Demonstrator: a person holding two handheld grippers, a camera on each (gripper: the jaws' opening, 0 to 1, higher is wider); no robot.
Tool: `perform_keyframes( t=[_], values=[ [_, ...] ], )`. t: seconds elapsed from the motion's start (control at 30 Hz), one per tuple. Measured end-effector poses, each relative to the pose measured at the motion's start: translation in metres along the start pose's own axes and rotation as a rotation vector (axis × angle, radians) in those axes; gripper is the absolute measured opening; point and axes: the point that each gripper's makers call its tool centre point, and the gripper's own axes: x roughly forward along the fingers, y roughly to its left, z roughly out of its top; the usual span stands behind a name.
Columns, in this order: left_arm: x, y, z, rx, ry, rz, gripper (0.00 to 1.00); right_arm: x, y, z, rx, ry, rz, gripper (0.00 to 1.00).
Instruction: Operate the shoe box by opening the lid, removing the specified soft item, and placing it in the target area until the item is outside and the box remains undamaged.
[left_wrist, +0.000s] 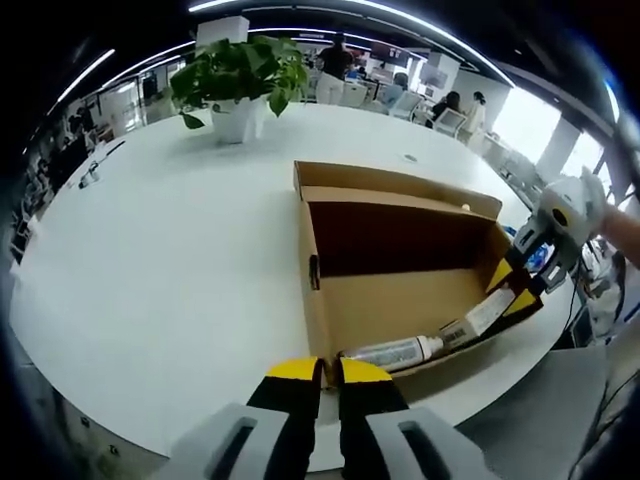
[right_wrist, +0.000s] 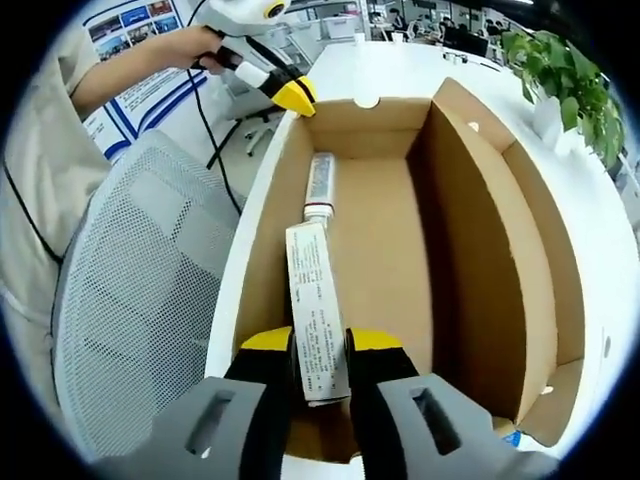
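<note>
Closing on the flat end of the tube (right_wrist: 312, 330), the right gripper (right_wrist: 320, 345) has its yellow-tipped fingers (right_wrist: 268, 342) clamped either side of the crimped tail; we judge this the extraction grasp, taken at the end nearest the box wall so the tube can be drawn out lengthwise. The tube lies along the floor of the shoe box (right_wrist: 480, 250), close to its near side wall, cap end pointing away from the right gripper. The lid (right_wrist: 545, 260) stands folded back and open, so we take the opening step as done and the item as not yet outside. The left gripper (left_wrist: 330, 375) has its fingers (left_wrist: 290, 372) together with only a thin slit between them, at the box's near corner; whether they pinch the cardboard edge or merely rest against it we cannot tell, though bracing the box would account for the placing. From the left gripper view we note the white desk (left_wrist: 160, 260) and a potted plant (left_wrist: 238, 85) beyond the box; the right gripper view alone discloses a grey mesh chair (right_wrist: 140, 290) beside the desk edge.
</note>
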Motion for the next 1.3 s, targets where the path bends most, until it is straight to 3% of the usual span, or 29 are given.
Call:
perform_keyframes(
  t=[0.4,0.7,1.3],
  values=[
    [0.000,0.000,0.000,-0.011,-0.006,-0.005,0.06,-0.010,0.000,0.013,-0.003,-0.027,-0.027,0.15],
    [0.000,0.001,0.000,-0.012,-0.009,-0.007,0.06,-0.021,0.002,0.012,-0.011,-0.011,-0.033,0.15],
    [-0.001,-0.002,0.000,-0.007,-0.009,-0.007,0.06,-0.070,0.004,0.030,0.014,-0.085,-0.091,0.15]
  ],
)
